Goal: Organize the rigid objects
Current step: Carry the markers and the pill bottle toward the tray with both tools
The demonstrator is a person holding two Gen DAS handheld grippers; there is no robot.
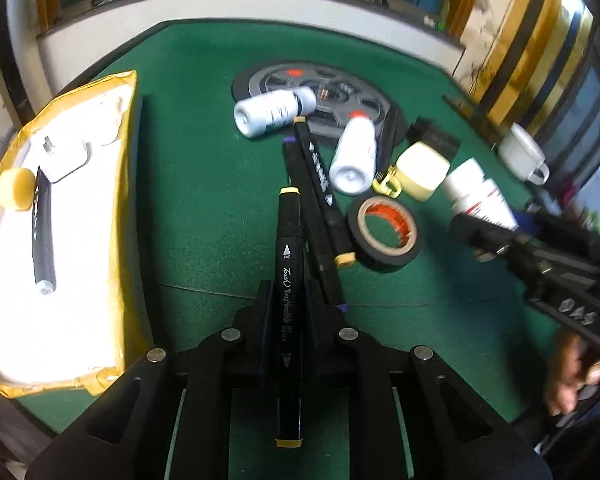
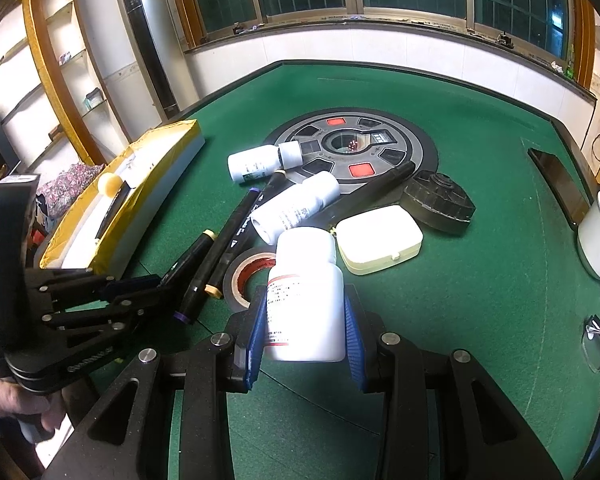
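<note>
Left hand-held gripper [image 1: 288, 292] tilts steeply down over the green felt worktop [image 1: 204, 208], its black jaws clamped tight on a black marker with yellow end caps [image 1: 287, 264]. The marker runs lengthwise between the fingers, one cap poking out ahead, the other back toward the camera. Just beside it on the right lie two more black markers [image 1: 320, 208], and next to those a black roll of tape with an orange core [image 1: 384, 232]. Off to the left sits the yellow-edged white tray [image 1: 80, 240], already carrying a dark marker [image 1: 44, 236].

Over to the right hand-held gripper [image 2: 306, 320], also angled down, blue pads pressed on both sides of a white plastic bottle with a red-lined label [image 2: 306, 296], held upright. Ahead of it: a cream-coloured rectangular case [image 2: 380, 240] and two white bottles lying on their sides [image 2: 296, 204].
</note>
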